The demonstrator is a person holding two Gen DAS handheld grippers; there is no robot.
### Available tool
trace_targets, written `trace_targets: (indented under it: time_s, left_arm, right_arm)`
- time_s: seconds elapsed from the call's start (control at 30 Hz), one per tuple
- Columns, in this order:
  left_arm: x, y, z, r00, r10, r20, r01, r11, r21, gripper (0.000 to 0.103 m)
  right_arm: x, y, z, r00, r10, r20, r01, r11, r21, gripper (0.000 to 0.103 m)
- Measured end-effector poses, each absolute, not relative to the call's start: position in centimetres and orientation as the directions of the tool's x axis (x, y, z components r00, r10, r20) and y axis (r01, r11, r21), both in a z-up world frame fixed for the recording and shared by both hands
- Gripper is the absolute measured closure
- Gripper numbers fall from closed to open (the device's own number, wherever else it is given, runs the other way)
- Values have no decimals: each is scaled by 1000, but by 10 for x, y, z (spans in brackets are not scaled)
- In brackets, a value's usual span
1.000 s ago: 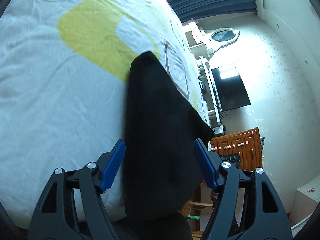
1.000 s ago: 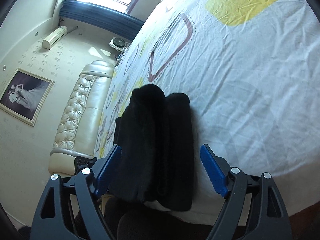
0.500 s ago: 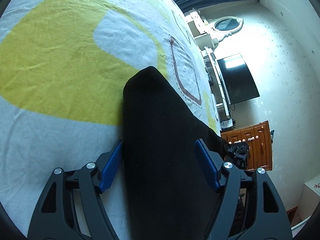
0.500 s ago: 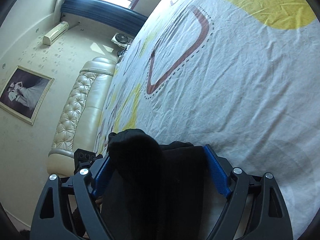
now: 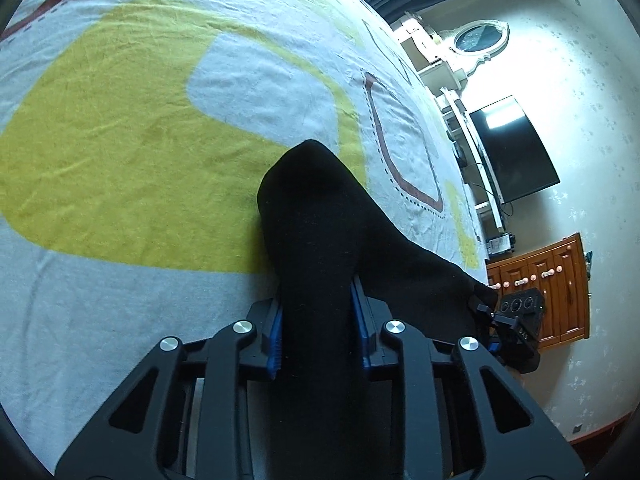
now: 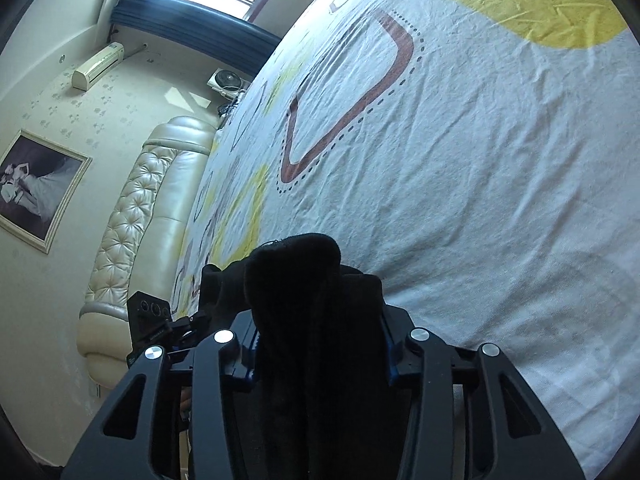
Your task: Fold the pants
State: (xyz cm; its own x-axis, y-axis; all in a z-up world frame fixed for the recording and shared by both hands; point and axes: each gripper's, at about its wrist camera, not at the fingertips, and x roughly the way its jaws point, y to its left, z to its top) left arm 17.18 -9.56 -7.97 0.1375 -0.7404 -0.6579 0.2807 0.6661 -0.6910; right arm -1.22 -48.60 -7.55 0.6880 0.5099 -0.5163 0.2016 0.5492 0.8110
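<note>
Black pants (image 5: 320, 220) lie folded in a thick bundle on the patterned bed sheet (image 5: 120, 140). My left gripper (image 5: 318, 320) is shut on one end of the bundle, which fills the space between its blue pads. My right gripper (image 6: 320, 344) is shut on the other end of the pants (image 6: 296, 280); the cloth bulges up over its jaws. The right gripper's body (image 5: 516, 324) shows at the far edge of the pants in the left wrist view. The left gripper's body (image 6: 156, 324) shows in the right wrist view.
The white sheet (image 6: 460, 160) with yellow and brown shapes spreads ahead of both grippers. A padded headboard (image 6: 140, 220) stands left in the right wrist view. A television (image 5: 512, 148) and a wooden cabinet (image 5: 552, 288) stand past the bed edge.
Both grippers were open around the pants and have closed on them. Both have moved forward over the bed with the bundle.
</note>
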Motion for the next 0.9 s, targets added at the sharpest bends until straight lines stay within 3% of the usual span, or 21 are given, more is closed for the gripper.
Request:
trace_targets:
  time_s: [0.9]
  left_arm:
    - [203,-32,-71,199,-690,-696,235,723,-649,79]
  right_arm:
    - [48,-432,-74,665,568,-486,173,516,839,59]
